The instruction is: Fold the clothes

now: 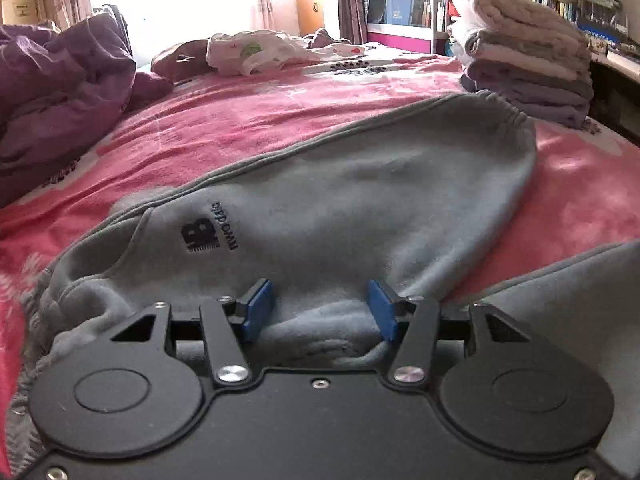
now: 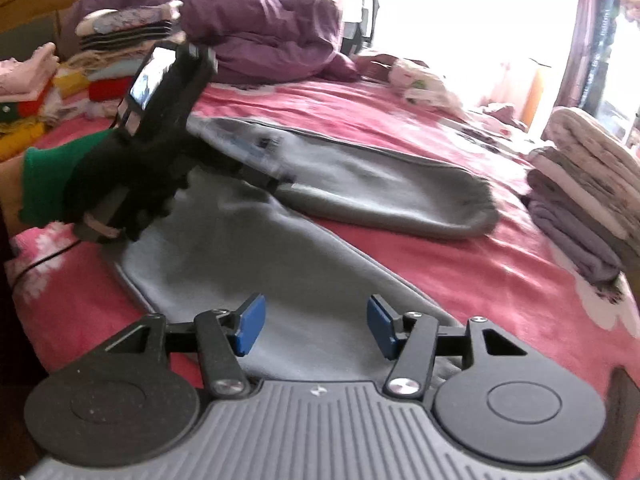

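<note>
Grey fleece trousers (image 1: pixel 340 200) with a black logo (image 1: pixel 208 236) lie spread on the pink floral blanket (image 1: pixel 240 112). My left gripper (image 1: pixel 319 292) sits low on them near the waist end. A thick bunched fold of the grey cloth fills the gap between its blue pads (image 1: pixel 260 308). In the right wrist view that left gripper (image 2: pixel 264 172) is blurred, held by a black-gloved hand with a green cuff (image 2: pixel 40 176). My right gripper (image 2: pixel 316 308) hovers open over the nearer trouser leg (image 2: pixel 260 272), nothing between its pads. The other leg (image 2: pixel 380 192) stretches away to the right.
A crumpled purple duvet (image 2: pixel 260 20) lies at the far left of the bed. A tall stack of folded cloths (image 1: pixel 528 64) stands at the right edge. A white plastic bag (image 1: pixel 248 52) rests further back. Folded colourful clothes (image 2: pixel 60 80) are piled by the headboard.
</note>
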The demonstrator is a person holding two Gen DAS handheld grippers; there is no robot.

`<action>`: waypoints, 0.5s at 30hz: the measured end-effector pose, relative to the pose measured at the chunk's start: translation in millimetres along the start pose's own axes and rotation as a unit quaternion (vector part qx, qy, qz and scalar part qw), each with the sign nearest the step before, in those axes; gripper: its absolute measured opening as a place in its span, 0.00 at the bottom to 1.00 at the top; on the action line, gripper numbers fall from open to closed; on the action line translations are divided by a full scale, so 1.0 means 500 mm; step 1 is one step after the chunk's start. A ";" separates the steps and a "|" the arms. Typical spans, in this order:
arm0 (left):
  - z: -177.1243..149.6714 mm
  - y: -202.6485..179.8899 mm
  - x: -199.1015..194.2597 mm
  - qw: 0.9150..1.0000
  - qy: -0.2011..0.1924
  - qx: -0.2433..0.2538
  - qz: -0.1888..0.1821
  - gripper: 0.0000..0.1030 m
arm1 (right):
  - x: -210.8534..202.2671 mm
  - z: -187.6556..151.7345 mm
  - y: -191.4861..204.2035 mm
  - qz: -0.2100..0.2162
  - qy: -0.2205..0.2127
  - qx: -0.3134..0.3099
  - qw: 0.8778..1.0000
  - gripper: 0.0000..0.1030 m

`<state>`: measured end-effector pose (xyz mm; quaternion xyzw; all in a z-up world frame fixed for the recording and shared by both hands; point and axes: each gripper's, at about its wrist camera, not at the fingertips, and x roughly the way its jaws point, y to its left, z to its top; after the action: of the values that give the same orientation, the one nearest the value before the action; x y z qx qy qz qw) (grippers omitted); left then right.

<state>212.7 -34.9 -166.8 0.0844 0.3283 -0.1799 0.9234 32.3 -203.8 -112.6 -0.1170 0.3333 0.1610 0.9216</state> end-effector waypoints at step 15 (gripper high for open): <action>-0.069 0.086 -0.251 0.997 -0.070 -0.015 0.032 0.61 | -0.042 -0.030 -0.007 -0.015 -0.009 -0.086 0.996 0.55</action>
<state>119.0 48.9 -111.7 0.0678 0.2628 -0.1510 0.9506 9.9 -216.3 -109.6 -0.1993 0.3085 0.1759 0.9133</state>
